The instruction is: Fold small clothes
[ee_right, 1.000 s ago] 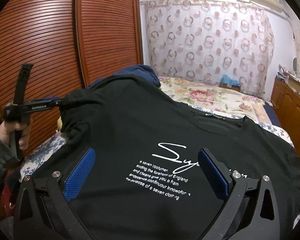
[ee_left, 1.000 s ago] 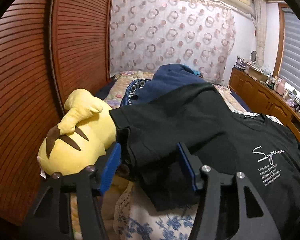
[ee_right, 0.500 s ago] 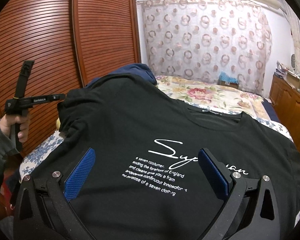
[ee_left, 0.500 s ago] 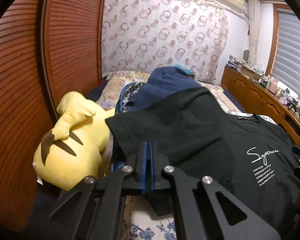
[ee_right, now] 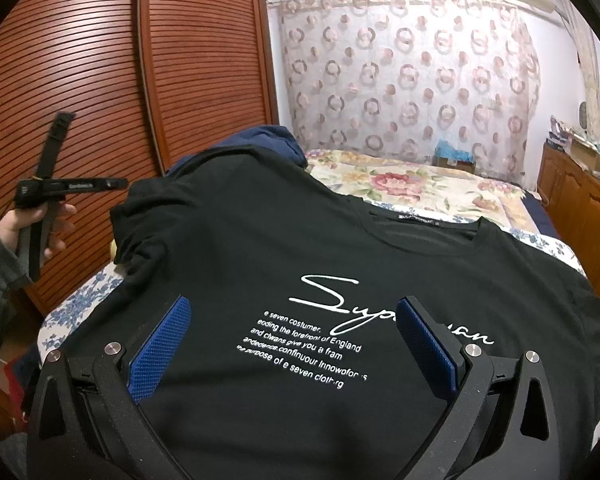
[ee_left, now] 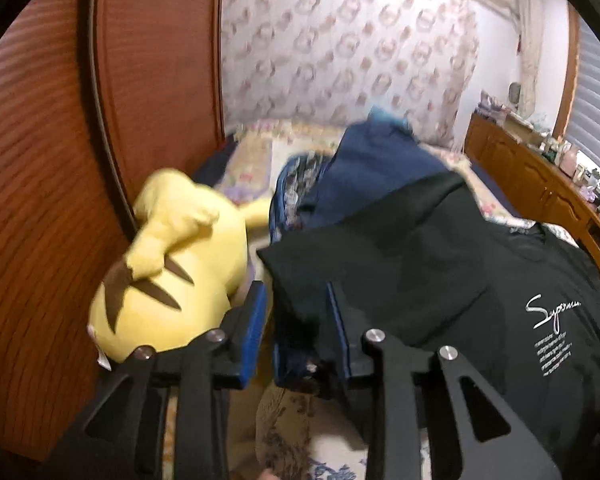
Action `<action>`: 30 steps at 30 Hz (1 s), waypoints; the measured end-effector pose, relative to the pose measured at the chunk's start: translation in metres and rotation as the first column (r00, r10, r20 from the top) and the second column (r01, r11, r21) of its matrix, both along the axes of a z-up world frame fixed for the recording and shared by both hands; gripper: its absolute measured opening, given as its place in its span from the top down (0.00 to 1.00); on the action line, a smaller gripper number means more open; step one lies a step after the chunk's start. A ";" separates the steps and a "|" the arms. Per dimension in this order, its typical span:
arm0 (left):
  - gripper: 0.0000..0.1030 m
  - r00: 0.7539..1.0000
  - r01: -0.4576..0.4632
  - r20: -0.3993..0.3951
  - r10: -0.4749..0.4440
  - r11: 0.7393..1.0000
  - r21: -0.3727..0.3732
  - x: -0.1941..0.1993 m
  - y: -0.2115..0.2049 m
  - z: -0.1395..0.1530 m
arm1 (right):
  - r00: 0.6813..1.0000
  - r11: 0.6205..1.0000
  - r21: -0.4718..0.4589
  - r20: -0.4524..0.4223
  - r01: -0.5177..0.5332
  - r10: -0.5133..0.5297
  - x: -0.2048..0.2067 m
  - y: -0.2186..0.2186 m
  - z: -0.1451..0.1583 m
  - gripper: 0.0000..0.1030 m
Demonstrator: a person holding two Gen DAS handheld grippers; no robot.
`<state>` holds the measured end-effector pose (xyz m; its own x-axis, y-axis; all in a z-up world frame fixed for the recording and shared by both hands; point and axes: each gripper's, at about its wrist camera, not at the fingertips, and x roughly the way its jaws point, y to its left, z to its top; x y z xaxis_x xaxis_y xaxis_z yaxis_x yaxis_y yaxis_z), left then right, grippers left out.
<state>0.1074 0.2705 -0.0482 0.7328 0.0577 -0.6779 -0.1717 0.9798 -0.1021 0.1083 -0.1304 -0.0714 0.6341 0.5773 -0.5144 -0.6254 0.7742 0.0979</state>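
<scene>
The black T-shirt (ee_right: pixel 300 240) lies spread flat on the bed (ee_right: pixel 420 184). The left tongs (ee_left: pixel 296 320) stand partly open at its sleeve edge, gripping nothing, beside a yellow plush toy (ee_left: pixel 172 264). The right tongs (ee_right: pixel 296 344) gape wide over the shirt's white lettering, empty

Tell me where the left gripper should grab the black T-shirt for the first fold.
Grip the black T-shirt at its sleeve hem, coming in from the plush toy side. That edge is rumpled and lifted off the bed, and the left gripper likely fits around it.
</scene>
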 end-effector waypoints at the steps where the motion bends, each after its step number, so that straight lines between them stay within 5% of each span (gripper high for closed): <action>1: 0.72 1.000 0.013 -0.010 -0.014 0.999 -0.033 0.002 0.003 -0.004 | 1.000 1.000 -0.001 -0.002 -0.001 0.001 0.000 0.001 -0.001 0.00; 8: 0.72 0.999 0.031 -0.023 -0.035 0.991 -0.132 0.008 0.007 -0.015 | 1.000 1.000 -0.002 -0.010 0.003 -0.003 0.002 0.000 -0.004 0.00; 12: 0.72 1.000 0.017 -0.012 -0.018 0.992 -0.128 0.009 0.006 -0.015 | 1.000 1.000 -0.002 -0.008 0.006 -0.006 0.002 0.000 -0.004 0.00; 14: 0.83 0.999 0.046 0.020 -0.044 0.991 -0.124 0.006 0.003 -0.011 | 1.000 1.000 -0.002 -0.008 0.008 -0.008 0.002 -0.001 -0.004 0.00; 16: 0.98 0.998 0.052 0.037 -0.050 0.995 -0.080 0.003 -0.002 -0.006 | 1.000 1.000 -0.001 -0.009 0.012 -0.012 0.003 -0.002 -0.004 0.00; 23: 1.00 0.986 0.058 0.154 -0.062 0.998 0.028 -0.017 -0.026 0.033 | 1.000 1.000 0.004 -0.012 0.019 -0.018 0.005 -0.006 -0.006 0.00; 30: 1.00 0.948 0.190 0.252 -0.196 0.981 0.048 -0.018 -0.079 0.087 | 0.999 0.999 0.012 0.003 0.047 -0.047 0.010 -0.018 0.000 0.00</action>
